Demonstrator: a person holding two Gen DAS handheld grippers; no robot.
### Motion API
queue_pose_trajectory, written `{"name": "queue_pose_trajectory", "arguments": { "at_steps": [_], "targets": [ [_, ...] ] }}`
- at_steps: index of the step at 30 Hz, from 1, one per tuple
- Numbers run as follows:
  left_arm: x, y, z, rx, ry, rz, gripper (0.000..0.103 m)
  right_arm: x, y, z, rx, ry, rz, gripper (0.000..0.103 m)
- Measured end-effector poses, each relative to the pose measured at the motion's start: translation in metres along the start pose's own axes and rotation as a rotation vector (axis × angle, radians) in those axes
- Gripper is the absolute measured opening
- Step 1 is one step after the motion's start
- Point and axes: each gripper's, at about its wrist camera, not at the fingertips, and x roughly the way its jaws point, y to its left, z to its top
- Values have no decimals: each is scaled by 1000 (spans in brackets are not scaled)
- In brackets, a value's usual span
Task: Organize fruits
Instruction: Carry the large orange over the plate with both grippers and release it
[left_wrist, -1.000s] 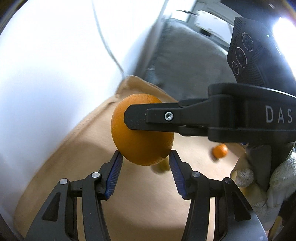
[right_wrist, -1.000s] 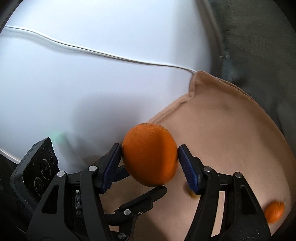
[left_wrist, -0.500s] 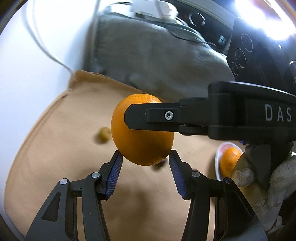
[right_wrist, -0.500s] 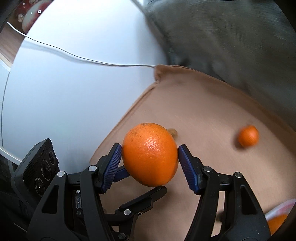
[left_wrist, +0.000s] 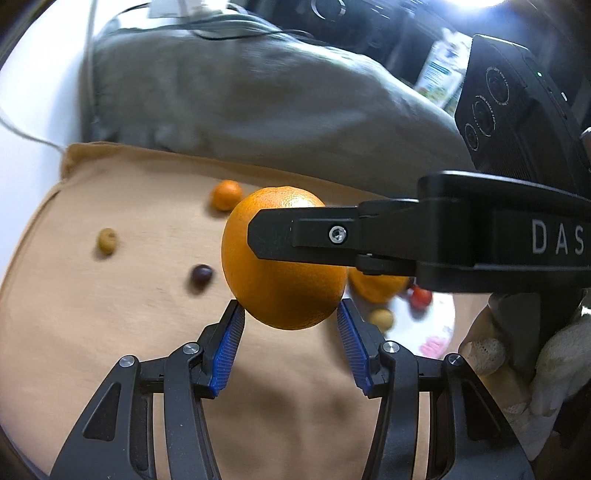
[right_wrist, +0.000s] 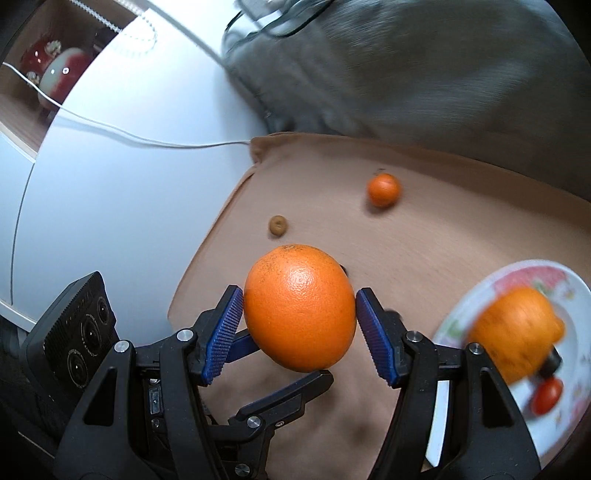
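Right wrist view gives you the clearest read: the large orange (right_wrist: 299, 314) hangs in the air above the tan cushion (right_wrist: 443, 229), with the right gripper (right_wrist: 300, 299) closed on it at medium width, one blue pad pressing each flank. The left gripper (left_wrist: 289, 306) comes in from the other side and pinches the same fruit lower down, only the tips of its pads meeting the peel, so you are carrying one orange between two tools. Your gloved hand (left_wrist: 517, 354) shows at the edge of the left wrist view, wrapped around the right tool's handle. As for progress, the job looks partly done. The patterned plate (right_wrist: 532, 271) at the lower right already holds a second orange (right_wrist: 517, 332), a small red fruit (right_wrist: 548, 395) just beside it, and a pale yellowish fruit (left_wrist: 382, 318) near the rim. Loose on the cushion and well apart from the plate lie a small mandarin (right_wrist: 384, 189), a brownish round fruit (right_wrist: 277, 225) near the cushion's edge, and a dark berry-like fruit (left_wrist: 201, 275) close under the held orange. If the plate is your collecting spot, which seems likely, the orange in hand is the piece under way and at least three small ones are left to gather. Much of the plate is blurred, so you cannot count its contents with certainty. The grey blanket (right_wrist: 406, 74) behind the cushion carries no fruit that you can make out.
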Motion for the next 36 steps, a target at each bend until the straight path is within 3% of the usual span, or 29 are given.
{"name": "queue_pose_trajectory", "arguments": {
  "at_steps": [15, 36],
  "targets": [
    [25, -83, -16, 162, 120, -159, 51, -87, -58, -64, 180, -85, -113, 66],
    [64, -113, -17, 204, 229, -207, 51, -101, -105, -93, 343, -100, -138, 66]
  ]
}}
